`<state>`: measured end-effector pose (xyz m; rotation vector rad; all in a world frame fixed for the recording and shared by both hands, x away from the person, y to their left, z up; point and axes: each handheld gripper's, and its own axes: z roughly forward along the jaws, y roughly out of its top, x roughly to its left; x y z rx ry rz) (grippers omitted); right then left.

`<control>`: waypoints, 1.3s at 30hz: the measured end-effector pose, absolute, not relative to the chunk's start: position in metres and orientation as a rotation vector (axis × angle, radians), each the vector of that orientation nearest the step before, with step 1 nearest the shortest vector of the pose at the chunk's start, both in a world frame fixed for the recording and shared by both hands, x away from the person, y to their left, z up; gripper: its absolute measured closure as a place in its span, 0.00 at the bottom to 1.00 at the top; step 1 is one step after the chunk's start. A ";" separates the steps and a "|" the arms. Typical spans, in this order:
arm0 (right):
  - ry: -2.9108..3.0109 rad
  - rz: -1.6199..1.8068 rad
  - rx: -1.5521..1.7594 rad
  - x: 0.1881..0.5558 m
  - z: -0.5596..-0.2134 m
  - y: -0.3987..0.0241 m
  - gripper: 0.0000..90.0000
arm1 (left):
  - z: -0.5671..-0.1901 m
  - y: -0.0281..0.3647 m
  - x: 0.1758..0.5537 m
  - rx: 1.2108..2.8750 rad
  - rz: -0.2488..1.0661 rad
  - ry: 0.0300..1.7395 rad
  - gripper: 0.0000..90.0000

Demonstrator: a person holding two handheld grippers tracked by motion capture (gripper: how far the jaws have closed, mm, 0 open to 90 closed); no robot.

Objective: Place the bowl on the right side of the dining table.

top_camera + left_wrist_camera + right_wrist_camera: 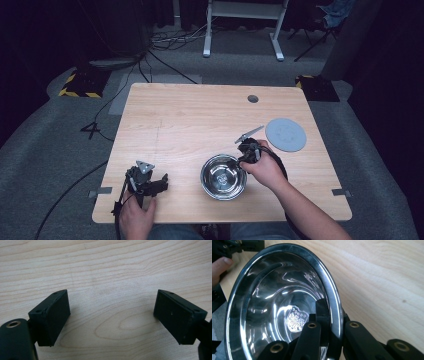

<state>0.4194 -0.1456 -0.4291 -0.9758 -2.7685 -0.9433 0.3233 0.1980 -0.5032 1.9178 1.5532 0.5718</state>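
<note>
In the right gripper view, the right gripper's [329, 322] fingers were closed on the rim of the steel bowl [284, 302], one finger [322, 310] inside against the shiny wall and the other outside, mostly hidden behind the rim. The bowl's near edge was cut off at the bottom of that view, and its stamped crest on the base was too small to read. In the high view the right gripper [239, 161] met the bowl [223, 176] at the bowl's upper right rim, the fingers themselves covered by the right hand [265, 169]; whether the bowl rested flat on the bench [200, 115] or was tipped could not be told there.

In the left gripper view, the left gripper's [111, 315] fingers [53, 315] stood wide apart over bare wood, holding nothing and touching nothing; the lower ends of both were cut off by the frame. In the high view the left gripper [148, 183] sat well to the left of the bowl, near the bench's front edge, with the left hand [136, 220] partly cut off below.

A grey round disc [285, 134] lay flat on the bench up and to the right of the bowl, apart from it. A dark round hole [253, 98] lay beyond the bowl, near the bench's far edge.
</note>
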 end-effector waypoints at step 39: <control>-2.784 -1.257 -1.364 0.457 -0.370 -0.227 0.97 | -0.503 0.195 0.329 1.920 0.581 1.568 0.14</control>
